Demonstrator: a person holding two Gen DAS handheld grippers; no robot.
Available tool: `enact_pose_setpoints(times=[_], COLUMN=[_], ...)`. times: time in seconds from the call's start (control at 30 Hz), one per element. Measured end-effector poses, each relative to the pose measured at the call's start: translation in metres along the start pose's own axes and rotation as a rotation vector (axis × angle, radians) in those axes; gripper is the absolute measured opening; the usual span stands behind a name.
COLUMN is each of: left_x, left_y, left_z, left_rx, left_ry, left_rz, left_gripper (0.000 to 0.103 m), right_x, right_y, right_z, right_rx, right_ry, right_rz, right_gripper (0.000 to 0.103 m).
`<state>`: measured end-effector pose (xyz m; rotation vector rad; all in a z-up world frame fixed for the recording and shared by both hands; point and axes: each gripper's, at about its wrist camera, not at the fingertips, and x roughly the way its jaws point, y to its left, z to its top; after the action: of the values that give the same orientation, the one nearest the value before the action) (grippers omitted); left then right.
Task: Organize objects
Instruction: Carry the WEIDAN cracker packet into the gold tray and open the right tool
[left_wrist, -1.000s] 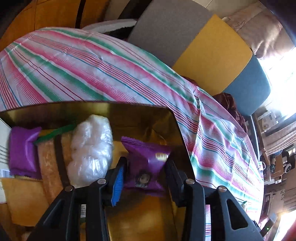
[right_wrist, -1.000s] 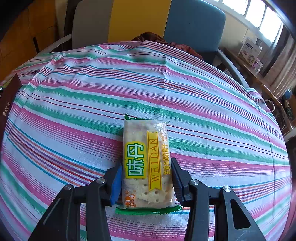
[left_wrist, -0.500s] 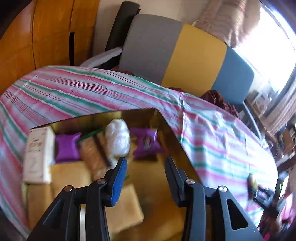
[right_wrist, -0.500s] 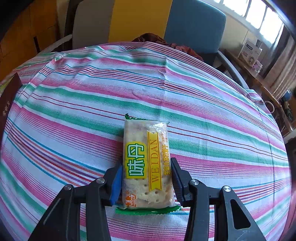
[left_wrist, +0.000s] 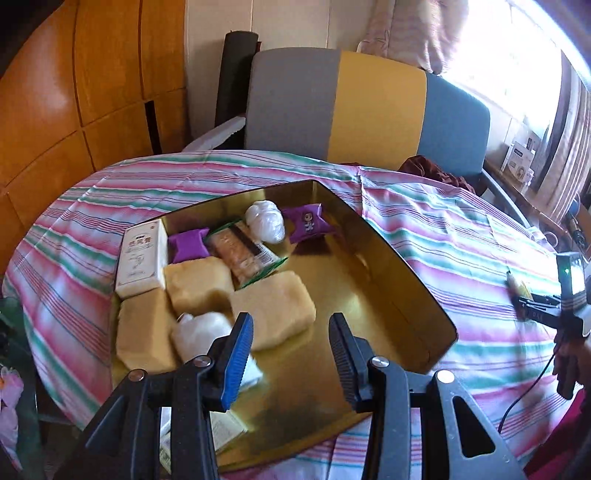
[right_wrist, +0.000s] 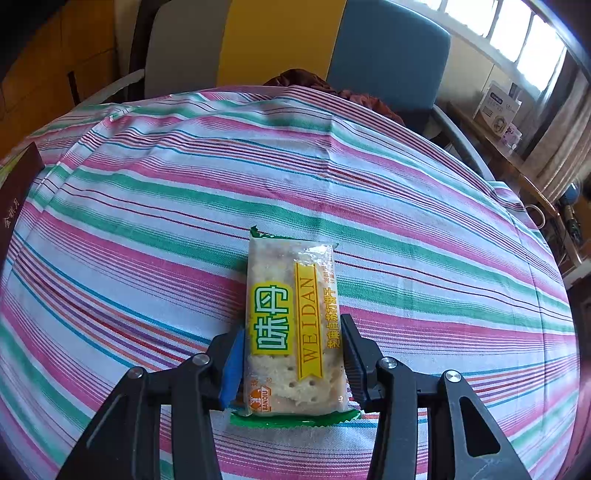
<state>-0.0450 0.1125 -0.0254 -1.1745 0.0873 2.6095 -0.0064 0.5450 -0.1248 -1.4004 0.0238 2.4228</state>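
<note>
The left gripper hangs above the near part of a gold tray with its two fingers wide apart and nothing between them. The tray lies on a table with a striped cloth of pink, green and white. Inside the tray, at the far side, a purple snack packet lies next to a white wrapped ball. To the left of the ball there is a long cracker packet with green ends, then a second purple packet and a white box against the left wall. Nearer to the camera lie three pale yellow cakes, and another white ball rests just beside the blue pad of the left finger; this part is blurred. The right half of the tray floor is bare gold. In the right wrist view, the right gripper has its fingers closed against both long sides of a cracker packet with the word WEIDAN on it. The packet lies flat on the striped cloth, near the middle of the table and well apart from the tray, whose dark red outer wall shows only at the left edge of this view. Behind the table stands a chair with grey, yellow and blue panels.
</note>
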Motion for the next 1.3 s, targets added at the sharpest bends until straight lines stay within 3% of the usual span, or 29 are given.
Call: enact_pose_setpoints(times=[0.5, 0.87, 1.03, 1.3], left_x=[-0.003, -0.006, -0.008, -0.016], left_y=[0.01, 0.018, 0.026, 0.049], left_z=[-0.022, -0.027, -0.027, -0.029], left_rx=[-0.028, -0.052, -0.069, -0.118], left_ry=[0.034, 0.039, 0.031, 0.023], left_rz=[-0.053, -0.077, -0.083, -0.06], left_gripper=[0.043, 0.043, 0.043, 0.043], right_x=[-0.003, -0.012, -0.03, -0.091], right_y=[0.011, 0.019, 0.038, 0.136], right_z=[0.001, -0.001, 0.0, 0.03], right_rx=[0.018, 0.141, 0.156, -0.003], right_ry=[0.033, 0.08, 0.083, -0.061], right_rz=[-0.074, -0.152, -0.03, 0.179], right_gripper=[0.047, 0.047, 0.047, 0.047])
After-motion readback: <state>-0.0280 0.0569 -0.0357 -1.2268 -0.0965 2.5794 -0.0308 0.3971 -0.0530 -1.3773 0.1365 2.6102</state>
